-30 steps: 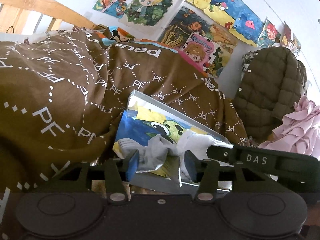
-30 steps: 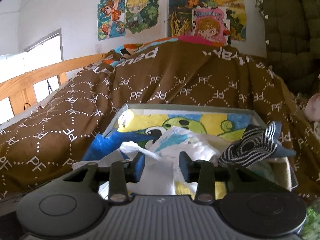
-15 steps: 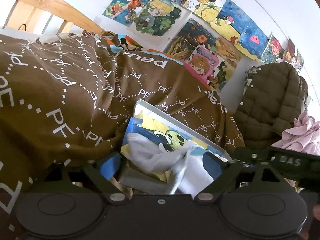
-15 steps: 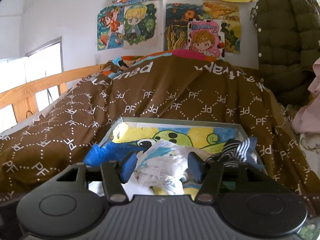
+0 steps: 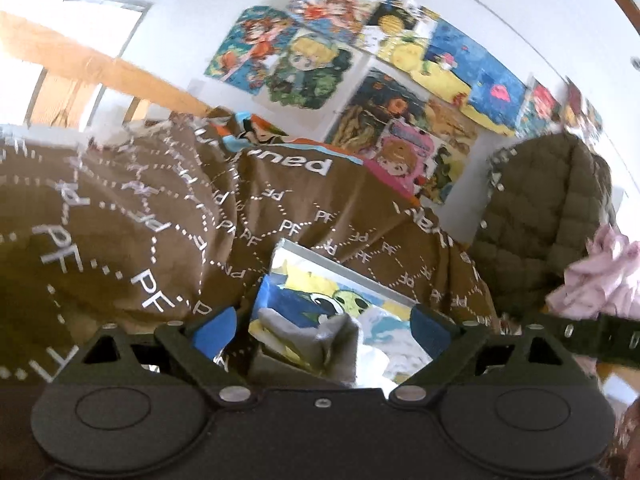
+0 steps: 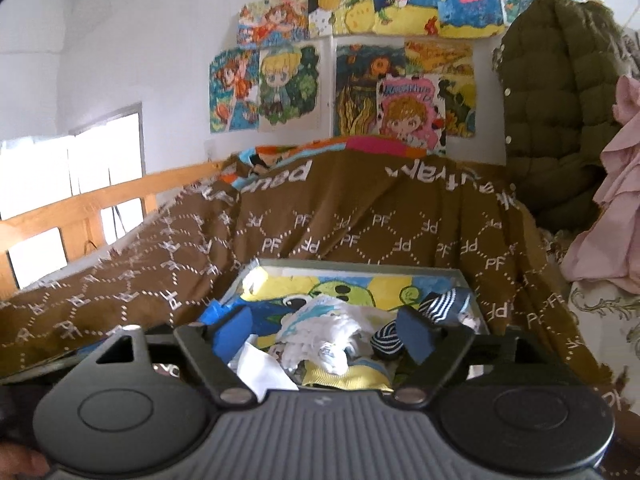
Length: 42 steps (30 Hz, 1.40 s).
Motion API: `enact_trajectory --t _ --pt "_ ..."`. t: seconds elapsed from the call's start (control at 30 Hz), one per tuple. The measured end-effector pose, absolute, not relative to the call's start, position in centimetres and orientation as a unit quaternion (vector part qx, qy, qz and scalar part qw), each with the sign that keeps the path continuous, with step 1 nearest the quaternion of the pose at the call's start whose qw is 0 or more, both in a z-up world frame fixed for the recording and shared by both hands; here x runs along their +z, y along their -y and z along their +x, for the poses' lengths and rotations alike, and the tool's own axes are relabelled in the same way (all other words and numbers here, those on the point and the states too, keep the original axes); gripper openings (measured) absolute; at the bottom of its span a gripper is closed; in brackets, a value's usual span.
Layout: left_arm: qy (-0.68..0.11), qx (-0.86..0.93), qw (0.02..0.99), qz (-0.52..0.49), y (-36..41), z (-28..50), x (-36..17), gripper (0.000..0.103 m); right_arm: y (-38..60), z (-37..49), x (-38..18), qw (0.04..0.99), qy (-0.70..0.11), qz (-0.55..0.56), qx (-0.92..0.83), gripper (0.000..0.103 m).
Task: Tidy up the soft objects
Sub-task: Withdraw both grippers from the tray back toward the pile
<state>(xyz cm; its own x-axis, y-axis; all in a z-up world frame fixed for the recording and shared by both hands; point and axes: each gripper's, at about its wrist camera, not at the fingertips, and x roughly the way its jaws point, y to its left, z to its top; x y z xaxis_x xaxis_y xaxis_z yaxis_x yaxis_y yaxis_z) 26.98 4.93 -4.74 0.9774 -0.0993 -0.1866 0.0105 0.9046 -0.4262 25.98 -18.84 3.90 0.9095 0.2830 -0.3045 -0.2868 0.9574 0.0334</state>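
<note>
Both claws are being held spread, with nothing pinched between the pads. The jaws of the left gripper (image 5: 322, 326) have just been opening, and the grey cloth (image 5: 320, 330) is being left loose between them, low in the centre of the left wrist view. The jaws of the right gripper (image 6: 322, 330) have just been opening too, and the white bundle (image 6: 324, 334) is being left lying free between its blue pads (image 6: 234, 330), just above the bottom centre of the right wrist view.

All the small soft pieces are being kept inside the painted box (image 6: 352, 266), which is resting on the brown blanket (image 6: 360, 228) in the lower middle of both views. A striped sock (image 6: 440, 306) is lying toward the box's right end, beside the right pad, and a yellow cloth (image 6: 344, 374) is lying at the near edge.

The coming move is judged to turn on this: the box is lying straight ahead of and below both claws, its long side running across the frame. The left claw is probably being kept at the box's left end, the right claw nearer its middle
</note>
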Motion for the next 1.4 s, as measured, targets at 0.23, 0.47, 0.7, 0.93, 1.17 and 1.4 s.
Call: enact_trajectory --t 0.23,0.47,0.7,0.93,1.17,1.4 --pt "-0.112 -0.035 0.982 -0.148 -2.7 23.0 -1.4 0.102 22.0 20.6 5.7 0.982 -0.118 0.017 0.147 0.099" --pt "-0.087 -0.039 0.991 -0.093 0.7 18.4 2.4 0.102 25.0 15.4 6.8 0.986 -0.093 0.026 0.137 0.103" --pt "-0.074 -0.042 0.995 -0.060 3.2 13.9 5.1 0.102 27.3 11.5 7.3 0.985 -0.080 0.063 0.137 0.103" --pt "-0.087 -0.024 0.994 -0.061 4.0 10.6 5.6 0.102 28.0 8.9 6.6 0.984 -0.087 0.074 0.139 0.103" --pt "-0.117 -0.009 0.991 -0.069 3.9 7.8 3.8 0.102 26.9 6.1 4.9 0.984 -0.098 0.039 0.143 0.103" --pt "-0.166 -0.021 0.984 -0.058 3.9 7.2 0.7 0.102 26.3 5.0 3.0 0.981 -0.137 0.016 0.136 0.103"
